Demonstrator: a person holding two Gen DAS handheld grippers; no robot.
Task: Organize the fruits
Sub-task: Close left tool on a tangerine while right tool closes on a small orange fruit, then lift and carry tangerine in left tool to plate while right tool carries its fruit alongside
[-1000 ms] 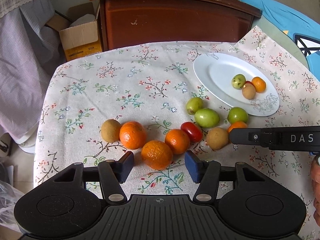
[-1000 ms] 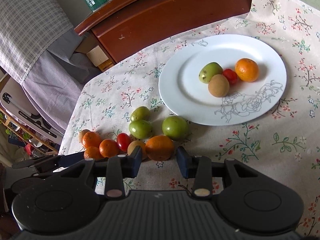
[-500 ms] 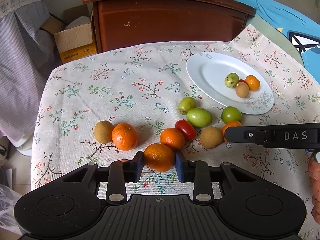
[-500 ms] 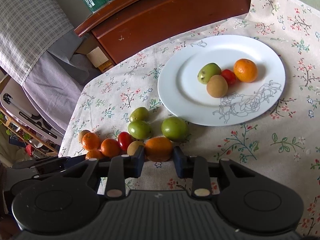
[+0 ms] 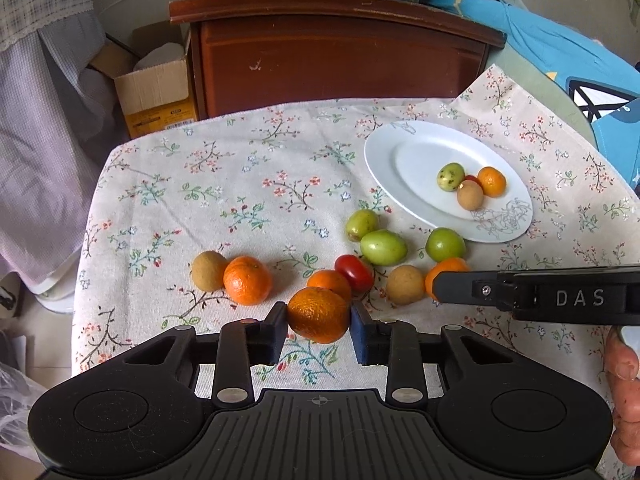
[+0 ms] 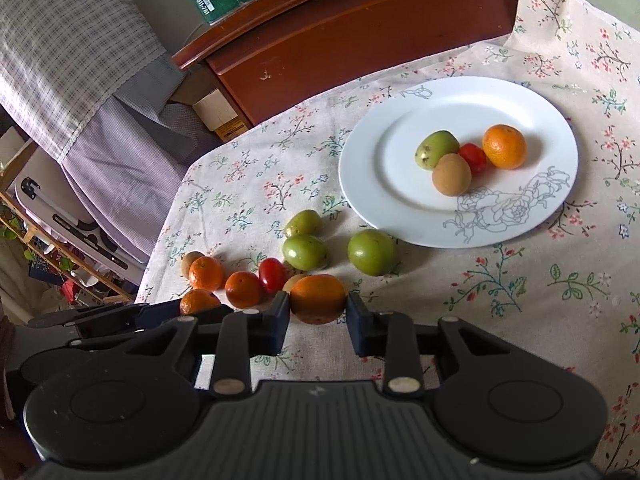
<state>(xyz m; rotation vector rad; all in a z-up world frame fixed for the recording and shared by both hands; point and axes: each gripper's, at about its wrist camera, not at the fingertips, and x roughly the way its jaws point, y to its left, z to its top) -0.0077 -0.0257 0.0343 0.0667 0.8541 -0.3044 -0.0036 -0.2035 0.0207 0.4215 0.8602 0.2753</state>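
Left tongs (image 5: 319,322) pinch a round orange mandarin (image 5: 318,314) at the near end of the fruit row on the floral-cloth tabletop (image 5: 248,184). Right tongs (image 6: 317,314) pinch another orange mandarin (image 6: 318,298) — near the white round plate (image 6: 400,120).

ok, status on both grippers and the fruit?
Left gripper shut on a mandarin. Right gripper shut on another mandarin. Plate holds four fruits. Nothing blocking.

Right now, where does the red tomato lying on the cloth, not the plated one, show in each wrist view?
Left wrist: tomato at centre, right of an orange on the cloth.
Right wrist: tomato left of centre, below the green fruits.
Shared landmark: white plate, upper right in both.
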